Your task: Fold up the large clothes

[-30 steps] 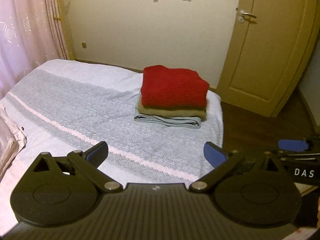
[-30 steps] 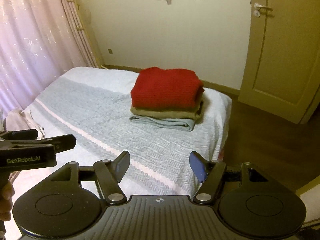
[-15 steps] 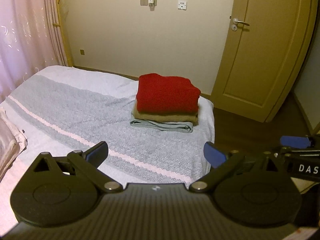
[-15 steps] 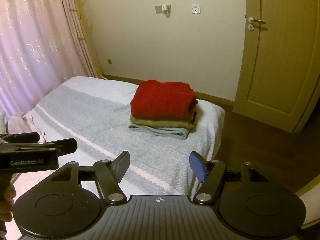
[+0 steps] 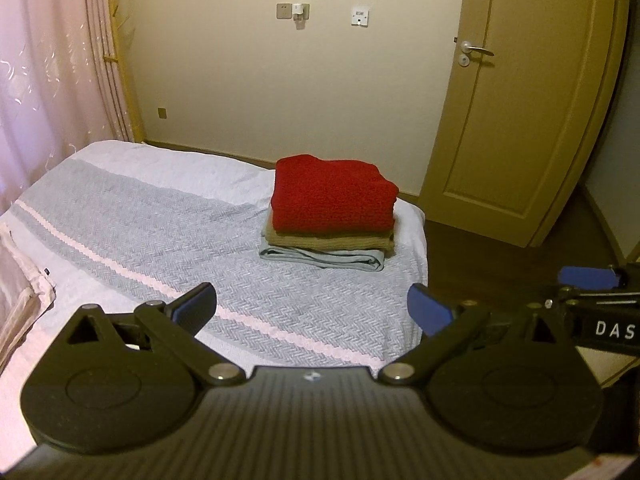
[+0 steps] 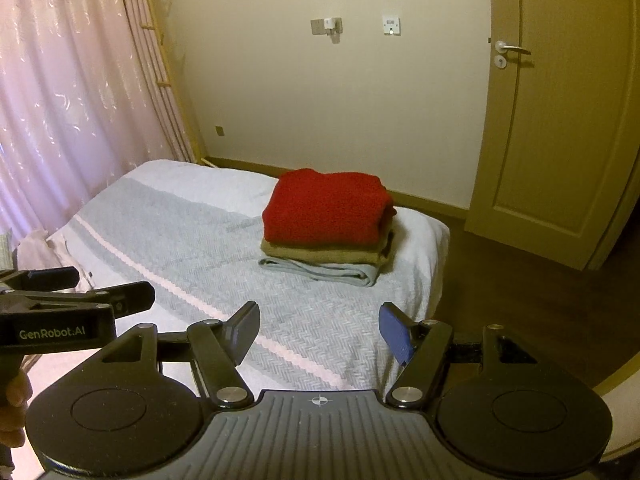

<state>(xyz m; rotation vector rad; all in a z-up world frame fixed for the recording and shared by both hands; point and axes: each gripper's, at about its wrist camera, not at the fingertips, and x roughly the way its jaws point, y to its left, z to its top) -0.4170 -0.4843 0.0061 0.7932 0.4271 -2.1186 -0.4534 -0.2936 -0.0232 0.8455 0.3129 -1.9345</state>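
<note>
Right wrist view, folded clothes stack (image 6: 326,228) on bed (image 6: 168,240)

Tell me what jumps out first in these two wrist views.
A stack of three folded garments sits near the far right corner of the bed: a red sweater on top, an olive-brown piece under it, a pale blue one at the bottom. Both the left gripper and the right gripper hang open and empty above the striped bedspread, well short of the pile.

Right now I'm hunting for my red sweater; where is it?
The red sweater tops the folded stack, over a tan garment and a pale blue garment, at the bed's far right corner near the door.
</note>
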